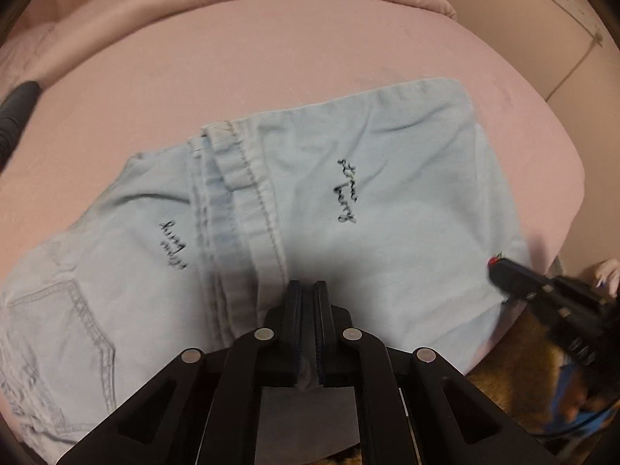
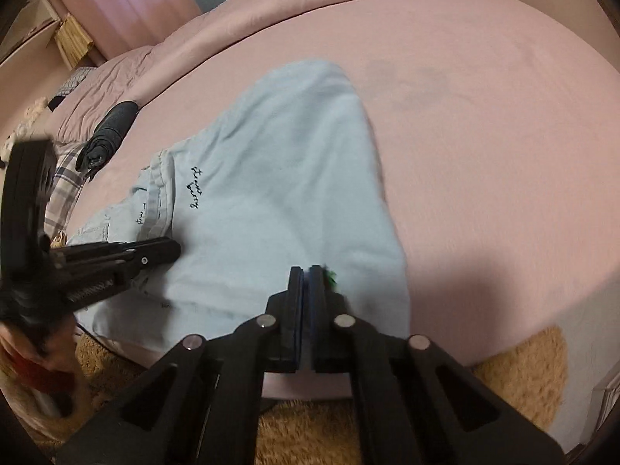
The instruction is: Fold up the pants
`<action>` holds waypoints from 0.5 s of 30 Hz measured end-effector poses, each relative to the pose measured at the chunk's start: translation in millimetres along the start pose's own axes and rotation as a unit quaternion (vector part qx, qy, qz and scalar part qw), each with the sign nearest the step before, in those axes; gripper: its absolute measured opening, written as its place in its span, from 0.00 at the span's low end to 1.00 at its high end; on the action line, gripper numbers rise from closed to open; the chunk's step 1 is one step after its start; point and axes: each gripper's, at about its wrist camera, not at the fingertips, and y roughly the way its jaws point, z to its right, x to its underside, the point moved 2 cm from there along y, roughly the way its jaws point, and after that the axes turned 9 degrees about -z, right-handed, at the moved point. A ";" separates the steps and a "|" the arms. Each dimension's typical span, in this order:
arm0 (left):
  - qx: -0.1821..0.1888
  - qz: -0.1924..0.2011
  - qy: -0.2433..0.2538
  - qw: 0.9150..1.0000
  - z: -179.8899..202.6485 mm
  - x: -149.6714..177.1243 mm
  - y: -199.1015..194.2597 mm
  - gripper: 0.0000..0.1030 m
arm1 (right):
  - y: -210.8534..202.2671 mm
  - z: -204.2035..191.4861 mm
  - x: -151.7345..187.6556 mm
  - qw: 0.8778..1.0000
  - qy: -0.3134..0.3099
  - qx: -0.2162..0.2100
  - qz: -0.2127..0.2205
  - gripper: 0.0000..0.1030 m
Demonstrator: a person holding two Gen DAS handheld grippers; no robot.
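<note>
1. Left gripper (image 1: 308, 286): jaws closed, pinching light fabric of the pale blue jeans (image 1: 348, 209).
2. Right gripper (image 2: 308, 271): jaws closed over the jeans' near edge; grip on cloth unclear.
3. Jeans lie folded on the pink bed (image 2: 484, 135); tan shaggy rug (image 2: 523, 379) below.

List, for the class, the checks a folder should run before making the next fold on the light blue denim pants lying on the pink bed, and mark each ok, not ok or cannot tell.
1. Light blue denim pants lie on the pink bed sheet, already folded over: ok.
2. Near edge of the pants hangs past the bed edge toward the tan shaggy rug: not ok.
3. Left gripper shut, with pale fabric showing between its fingers: ok.
4. Right gripper shut; whether it pinches fabric: cannot tell.
5. Bed beyond the pants free for the fold: ok.
6. Dark rolled garment lies well apart from the pants: ok.
</note>
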 end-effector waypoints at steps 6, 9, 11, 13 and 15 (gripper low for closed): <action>0.031 -0.004 -0.032 0.999 -22.9 16.0 -9.3 0.04 | -20.6 -0.7 -15.9 1.000 0.008 -0.018 0.017 0.10; 0.022 0.004 -0.043 0.999 -24.5 22.9 -10.2 0.04 | -23.1 -7.2 -54.9 0.999 -0.017 -0.003 0.038 0.11; 0.010 0.010 -0.042 0.999 -22.4 26.5 -10.9 0.04 | -12.8 -9.2 -84.0 0.999 -0.017 -0.016 0.036 0.11; 0.010 0.012 -0.043 0.999 -20.8 32.0 -11.5 0.04 | 11.1 -11.3 -110.4 1.000 -0.016 -0.009 0.014 0.11; 0.016 0.012 -0.045 0.999 -23.4 37.2 -12.4 0.04 | 41.8 -4.1 -123.7 0.999 -0.009 0.024 -0.026 0.10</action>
